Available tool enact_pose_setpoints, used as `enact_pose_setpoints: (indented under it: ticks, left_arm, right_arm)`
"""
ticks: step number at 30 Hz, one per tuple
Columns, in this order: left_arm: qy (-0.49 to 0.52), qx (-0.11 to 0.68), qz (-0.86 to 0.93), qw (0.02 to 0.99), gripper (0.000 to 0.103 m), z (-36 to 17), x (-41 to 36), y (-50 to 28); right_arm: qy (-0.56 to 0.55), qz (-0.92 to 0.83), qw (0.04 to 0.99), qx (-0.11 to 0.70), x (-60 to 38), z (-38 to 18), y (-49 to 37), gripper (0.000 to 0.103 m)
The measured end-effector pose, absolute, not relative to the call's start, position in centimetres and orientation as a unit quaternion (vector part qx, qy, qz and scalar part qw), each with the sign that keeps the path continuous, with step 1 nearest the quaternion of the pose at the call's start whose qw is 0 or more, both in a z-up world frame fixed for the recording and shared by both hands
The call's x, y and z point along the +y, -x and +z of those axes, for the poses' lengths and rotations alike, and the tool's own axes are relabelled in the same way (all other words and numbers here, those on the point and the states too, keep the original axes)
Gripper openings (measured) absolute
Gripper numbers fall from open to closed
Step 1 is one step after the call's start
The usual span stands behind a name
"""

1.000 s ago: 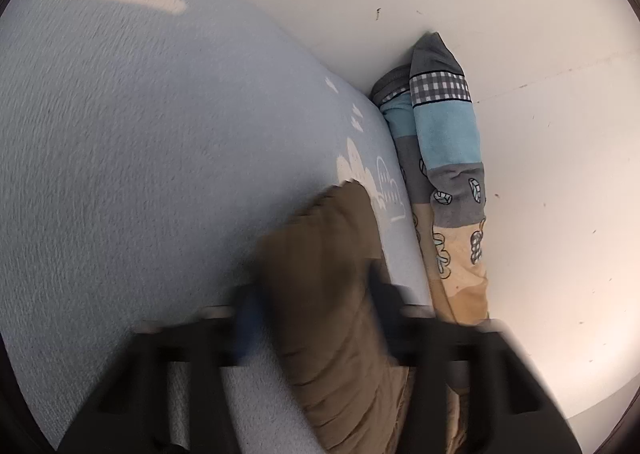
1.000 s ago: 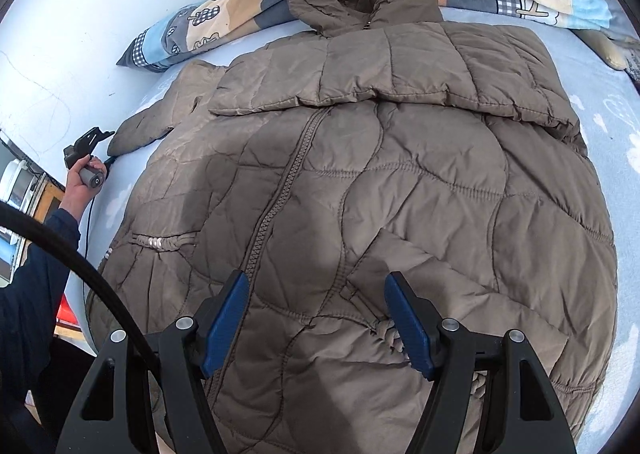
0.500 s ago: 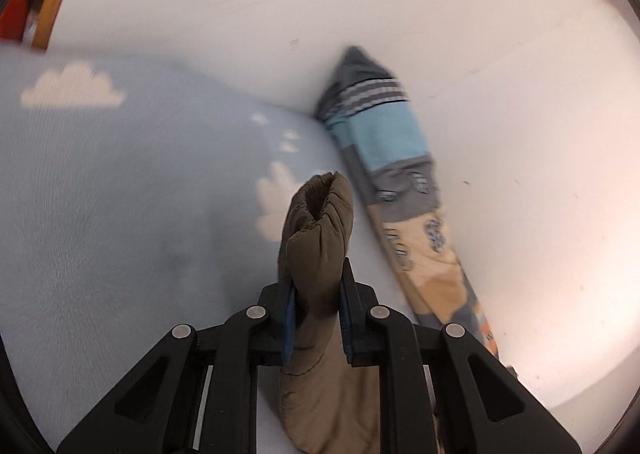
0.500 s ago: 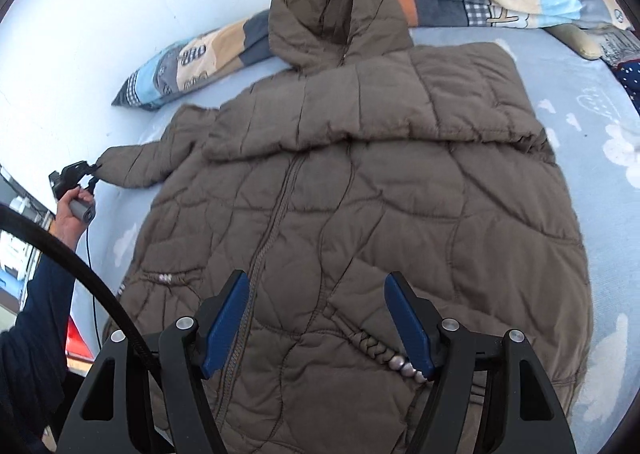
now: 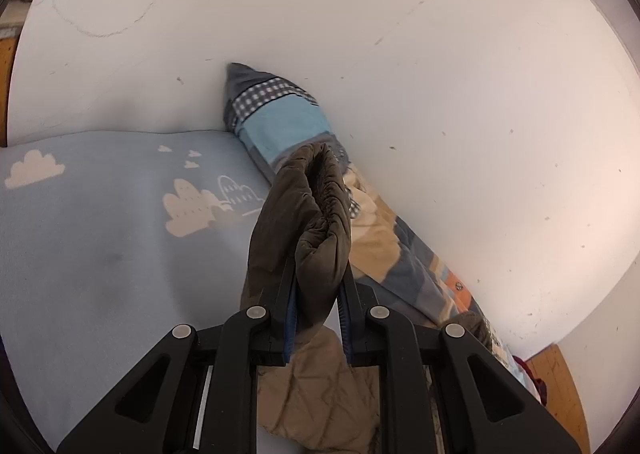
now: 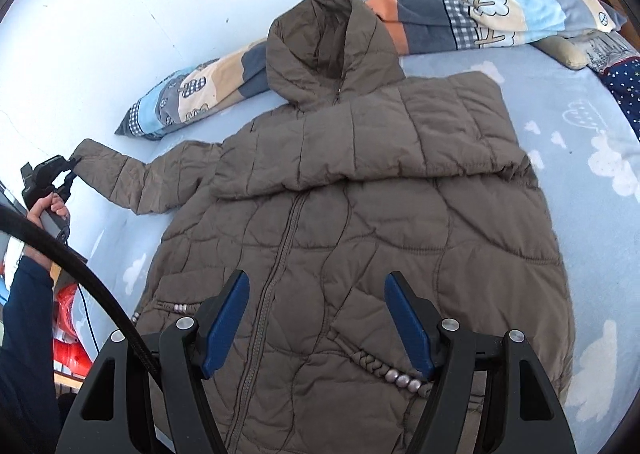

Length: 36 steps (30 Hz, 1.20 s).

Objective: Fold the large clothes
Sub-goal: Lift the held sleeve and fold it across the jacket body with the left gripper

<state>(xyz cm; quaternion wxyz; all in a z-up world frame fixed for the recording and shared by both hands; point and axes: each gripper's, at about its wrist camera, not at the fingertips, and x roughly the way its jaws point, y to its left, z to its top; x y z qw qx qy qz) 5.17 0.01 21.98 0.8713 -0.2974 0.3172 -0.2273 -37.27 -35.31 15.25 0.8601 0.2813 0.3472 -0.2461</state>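
**Brown quilted hooded coat, spread on bed, one cuff gripped**

Coat point(image 6: 352, 221): brown, padded, hooded, zip front facing up, laid flat across the light blue cloud-print bedsheet point(image 6: 592, 141). Hood point(image 6: 328, 49) at the far end, resting against the patchwork pillow point(image 6: 460, 17) along the white wall point(image 6: 100, 13). Right-hand sleeve folded in across the chest, forming a thick band below the hood. Beaded pocket trims point(image 6: 396, 374) on both lower front panels.

Left sleeve point(image 6: 132, 181): stretched out to the left, away from the body of the coat, cuff end raised off the sheet.

Left gripper point(image 5: 316, 282): clenched on the sleeve cuff point(image 5: 308, 213), blue pads pressed into the bunched fabric, cuff opening sticking up beyond the fingertips. Seen from the right wrist view at the far left, held by a hand point(image 6: 48, 209) in a dark blue sleeve.

Right gripper point(image 6: 316, 318): released, jaws wide apart, nothing between them, hovering above the lower front of the coat near the zip.

Also noted: dark star-print fabric point(image 6: 624, 89) at the right edge; orange item point(image 6: 68, 330) below the bed at the left.
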Motion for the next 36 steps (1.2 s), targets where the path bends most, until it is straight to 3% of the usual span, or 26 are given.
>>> enact_pose_setpoints:
  ticks: [23,36]
  left_arm:
    - [0.182,0.310,-0.383,0.851,0.017,35.3,-18.9,10.1]
    - [0.108,0.370,-0.435,0.814,0.017,30.3,-32.8,18.9]
  right_arm:
    - [-0.350,-0.348,0.842,0.219,-42.6,19.4,46.3,0.075]
    - [-0.387,-0.359,0.832,0.172,-44.4,20.6,50.7,0.075]
